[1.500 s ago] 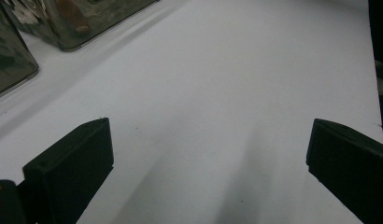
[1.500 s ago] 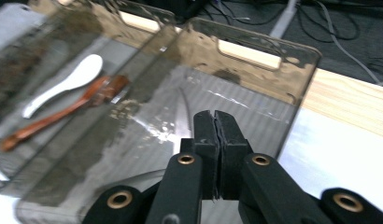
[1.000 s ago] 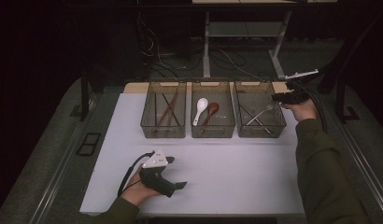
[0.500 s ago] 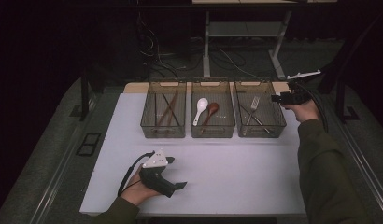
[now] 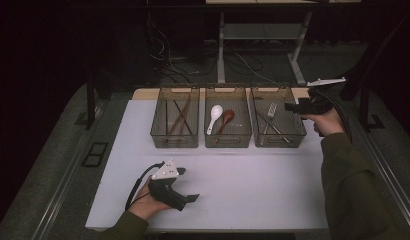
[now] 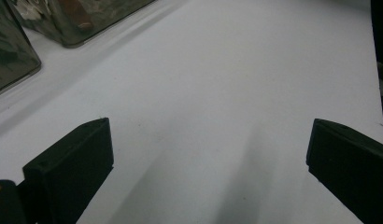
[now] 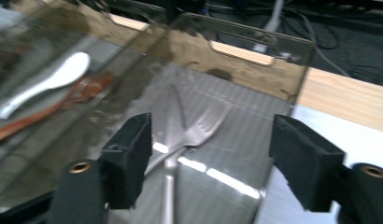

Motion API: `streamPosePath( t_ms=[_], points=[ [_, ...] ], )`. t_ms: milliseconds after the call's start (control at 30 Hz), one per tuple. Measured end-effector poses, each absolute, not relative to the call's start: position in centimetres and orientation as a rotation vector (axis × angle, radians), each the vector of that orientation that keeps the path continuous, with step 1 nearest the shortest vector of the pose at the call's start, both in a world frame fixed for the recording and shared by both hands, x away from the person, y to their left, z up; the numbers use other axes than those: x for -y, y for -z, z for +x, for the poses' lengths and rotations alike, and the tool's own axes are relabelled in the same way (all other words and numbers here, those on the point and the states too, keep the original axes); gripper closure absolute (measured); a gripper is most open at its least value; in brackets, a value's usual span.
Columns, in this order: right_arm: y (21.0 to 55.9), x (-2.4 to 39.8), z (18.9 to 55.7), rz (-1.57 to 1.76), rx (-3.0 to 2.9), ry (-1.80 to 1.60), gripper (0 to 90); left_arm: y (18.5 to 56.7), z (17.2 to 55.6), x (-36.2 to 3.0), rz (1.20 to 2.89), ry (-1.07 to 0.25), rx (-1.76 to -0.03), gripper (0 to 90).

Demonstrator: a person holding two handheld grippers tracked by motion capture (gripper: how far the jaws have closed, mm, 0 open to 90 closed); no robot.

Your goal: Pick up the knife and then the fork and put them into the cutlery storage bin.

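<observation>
Three smoky clear bins stand in a row at the back of the white table (image 5: pixel 243 190). A silver fork (image 5: pixel 271 111) (image 7: pixel 199 133) lies with other metal cutlery in the right bin (image 5: pixel 280 142) (image 7: pixel 255 60). My right gripper (image 5: pixel 288 106) (image 7: pixel 210 135) hovers over that bin's right side. Its jaws have just been opening and now stand open and wide, with nothing between them and the fork lying loose below. My left gripper (image 5: pixel 193 198) (image 6: pixel 206 140) rests open on the table at the front left.
The middle bin (image 5: pixel 228 145) holds a white spoon (image 5: pixel 214 117) (image 7: pixel 49 81) and a brown spoon (image 5: pixel 225 120) (image 7: pixel 63 100). Chopsticks (image 5: pixel 178 117) lie in the left bin (image 5: pixel 174 145). A wooden strip (image 7: pixel 348 98) runs behind the bins, with cables and desk legs beyond.
A fork head has appeared in the right bin below the right gripper, whose jaws stand wider apart. The left gripper has not moved.
</observation>
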State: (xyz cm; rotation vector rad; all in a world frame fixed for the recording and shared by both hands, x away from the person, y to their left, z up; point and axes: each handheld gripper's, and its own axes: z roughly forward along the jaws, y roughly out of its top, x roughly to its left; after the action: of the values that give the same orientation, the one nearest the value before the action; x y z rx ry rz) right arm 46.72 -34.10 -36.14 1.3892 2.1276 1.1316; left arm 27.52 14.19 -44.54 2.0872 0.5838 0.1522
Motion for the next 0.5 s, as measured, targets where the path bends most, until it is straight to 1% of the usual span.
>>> streamPosePath(
  t_ms=[233, 500],
  points=[
    [36.0, 33.5, 44.8, 1.354, -2.096, -1.191, 20.6, 44.5, 27.5, -14.3, 2.081, -0.157, -0.595, 0.1],
    [36.4, 33.0, 41.7, 1.291, -2.102, -1.223, 17.7, 44.4, 27.5, -14.6, 2.083, -0.164, -0.598, 0.1]
  ],
)
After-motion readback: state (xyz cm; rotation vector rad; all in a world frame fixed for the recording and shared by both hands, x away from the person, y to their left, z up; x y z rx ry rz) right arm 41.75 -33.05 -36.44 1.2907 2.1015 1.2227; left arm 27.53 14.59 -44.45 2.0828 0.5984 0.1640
